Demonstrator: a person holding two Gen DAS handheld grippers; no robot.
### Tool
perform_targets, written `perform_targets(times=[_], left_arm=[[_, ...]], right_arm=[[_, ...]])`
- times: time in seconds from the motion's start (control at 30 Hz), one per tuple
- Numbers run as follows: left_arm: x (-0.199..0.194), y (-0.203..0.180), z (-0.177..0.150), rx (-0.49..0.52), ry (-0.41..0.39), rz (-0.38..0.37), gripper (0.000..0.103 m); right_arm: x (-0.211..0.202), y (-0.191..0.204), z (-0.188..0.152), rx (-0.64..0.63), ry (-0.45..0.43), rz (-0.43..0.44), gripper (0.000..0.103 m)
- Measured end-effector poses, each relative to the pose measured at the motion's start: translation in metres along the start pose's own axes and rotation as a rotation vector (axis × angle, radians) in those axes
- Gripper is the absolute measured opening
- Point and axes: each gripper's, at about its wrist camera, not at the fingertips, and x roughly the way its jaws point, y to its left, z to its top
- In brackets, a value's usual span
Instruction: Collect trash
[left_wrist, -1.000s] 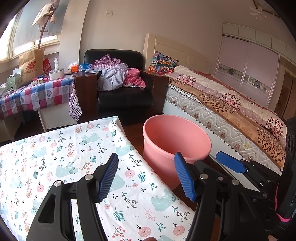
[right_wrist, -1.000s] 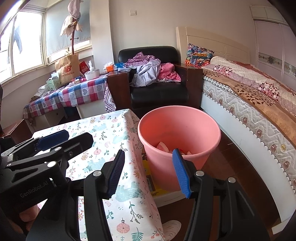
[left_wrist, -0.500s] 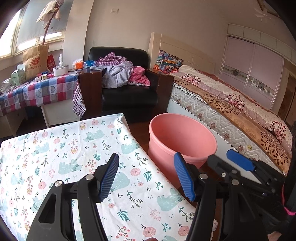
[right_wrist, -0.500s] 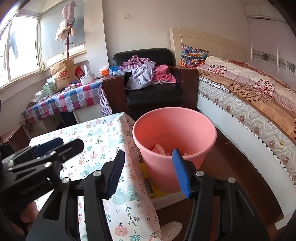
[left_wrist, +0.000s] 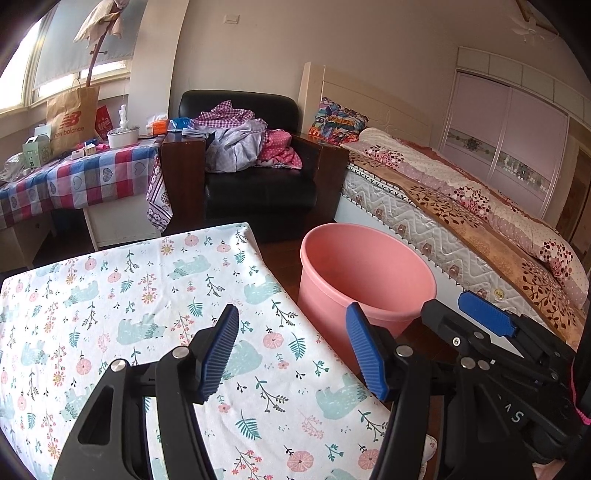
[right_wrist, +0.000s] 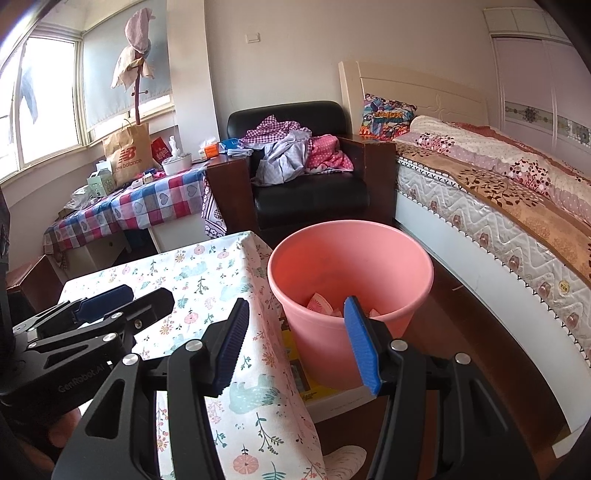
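Both grippers, left (left_wrist: 291, 349) and right (right_wrist: 293, 341), are hovering spread wide and empty over the table (left_wrist: 110, 295). Beyond, trash (right_wrist: 319, 304) is lying in the bin (right_wrist: 351, 236): seemingly light, crushable paper, best pinched gently at an edge.

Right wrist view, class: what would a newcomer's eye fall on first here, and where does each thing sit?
The pink bucket stands on the dark floor between the floral-cloth table and the bed, with a few scraps of trash in its bottom. In front, the right gripper hangs open and empty, the left gripper beside it over the cloth. Behind, a black armchair is heaped with clothes.
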Motion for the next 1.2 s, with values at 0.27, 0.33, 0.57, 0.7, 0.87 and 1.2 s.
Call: perform_targets(times=[0.27,0.33,0.57,0.7,0.87,1.2], left_arm=[[0.0017,-0.0002,-0.0016,0.004,-0.001,0.000,0.059],[0.0018,-0.0008,-0.0015,0.003,-0.001,0.000,0.059],[0.0011,-0.0015,-0.0017,0.010,-0.005,0.001,0.059],[0.0012,-0.0018,-0.0019,0.009,-0.005,0.002,0.059],[0.0014,-0.0018,-0.0021,0.009,-0.005,0.000,0.059],[0.0006,-0.0027,-0.0026,0.014,-0.006,0.002,0.058]], right_arm=[[-0.0004,0.0022,-0.0009,-0.002,0.000,0.002,0.054],[-0.0007,0.0033,-0.0010,-0.003,-0.001,0.002,0.054],[-0.0004,0.0038,-0.0015,-0.001,0.001,0.003,0.054],[-0.0008,0.0048,-0.0007,-0.005,0.003,0.004,0.054],[-0.0010,0.0048,-0.0003,-0.006,0.003,0.004,0.054],[-0.0007,0.0045,-0.0007,-0.007,0.006,0.006,0.054]])
